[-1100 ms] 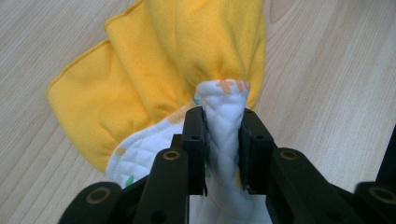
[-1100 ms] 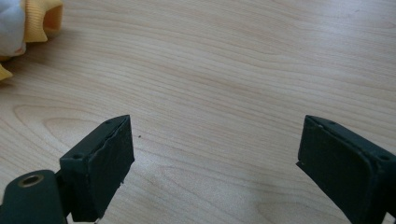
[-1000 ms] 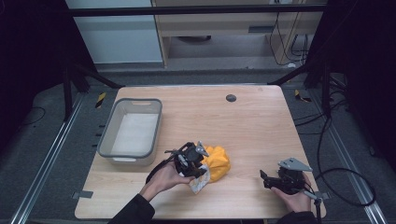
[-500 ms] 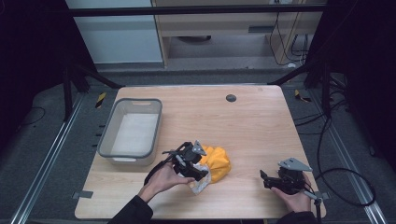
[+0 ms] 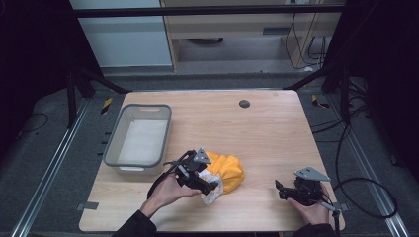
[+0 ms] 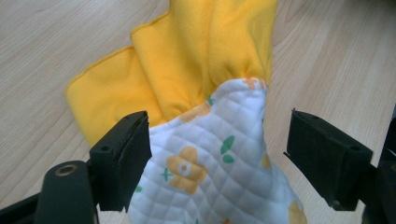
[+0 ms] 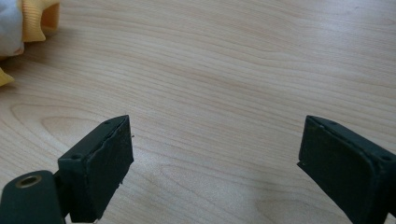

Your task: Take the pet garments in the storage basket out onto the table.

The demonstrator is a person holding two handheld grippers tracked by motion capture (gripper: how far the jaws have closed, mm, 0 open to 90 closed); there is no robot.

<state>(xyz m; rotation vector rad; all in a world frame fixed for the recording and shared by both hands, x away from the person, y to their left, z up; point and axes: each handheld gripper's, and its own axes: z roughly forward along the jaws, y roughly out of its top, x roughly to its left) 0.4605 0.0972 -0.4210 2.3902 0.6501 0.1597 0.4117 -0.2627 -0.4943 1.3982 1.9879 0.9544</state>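
High view first: we see the bench (image 5: 276, 133) from above, with a grey plastic bin (image 5: 139, 140) sitting close to its left edge, its long side running front to back. Near the middle of the front half lies a bunched cloth (image 5: 226, 171), yellow on one face and white quilted with small flowers on the other. Our left tool (image 5: 210, 187) hovers right at the front-left end of that bundle, held in the left hand (image 5: 165, 191), its grey three-cornered plate tilted up. Along the left gripper view, the cloth (image 6: 205, 121) runs between the two black jaws, which stand released and well apart; the white quilted part touches the left jaw, while a gap of bare wood shows before the right jaw (so nothing is pinched).

Over toward the front-right corner, the right hand (image 5: 310, 211) holds the right tool (image 5: 280, 190) low over the bench, well apart from the cloth. Its own view shows the jaws spread wide with bare wood between them, and a scrap of the cloth (image 7: 28, 23) at the top-left corner of the picture.

A small dark round spot (image 5: 244, 103) lies near the far edge of the bench.
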